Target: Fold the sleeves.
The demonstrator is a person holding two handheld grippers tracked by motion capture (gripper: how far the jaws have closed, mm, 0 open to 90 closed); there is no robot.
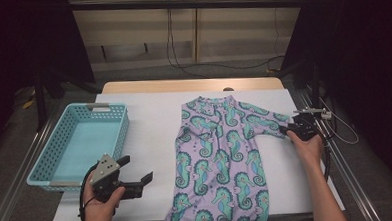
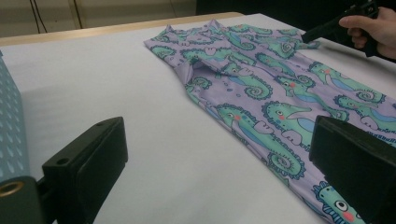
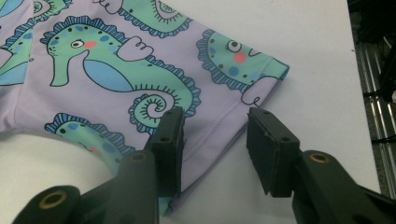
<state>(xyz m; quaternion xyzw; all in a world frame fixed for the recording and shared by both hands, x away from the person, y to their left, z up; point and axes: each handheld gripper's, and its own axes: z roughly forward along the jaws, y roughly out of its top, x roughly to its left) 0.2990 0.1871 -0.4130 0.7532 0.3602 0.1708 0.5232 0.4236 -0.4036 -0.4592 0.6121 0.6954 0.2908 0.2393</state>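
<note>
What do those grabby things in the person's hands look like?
Each hand carries black tongs with two chunky, flat-sided jaws. The left tongs have a grey three-cornered plate on top and a black cable looping below the hand. The right tongs trail a thin cable too. Brass-coloured rivets sit at the jaw hinges. Both forearms are bare, with no sleeves.

The high view is looking forward and down from above the person's side, taking in the whole bench [image 1: 149, 107] from some way off. The left gripper view is riding low near the bench's left side, facing across it toward the seahorse garment [image 2: 261, 84] and the right tool [image 2: 322, 31] far off. The right gripper view is looking down close onto the garment's sleeve [image 3: 219, 79]. All three are sharing that garment.
</note>
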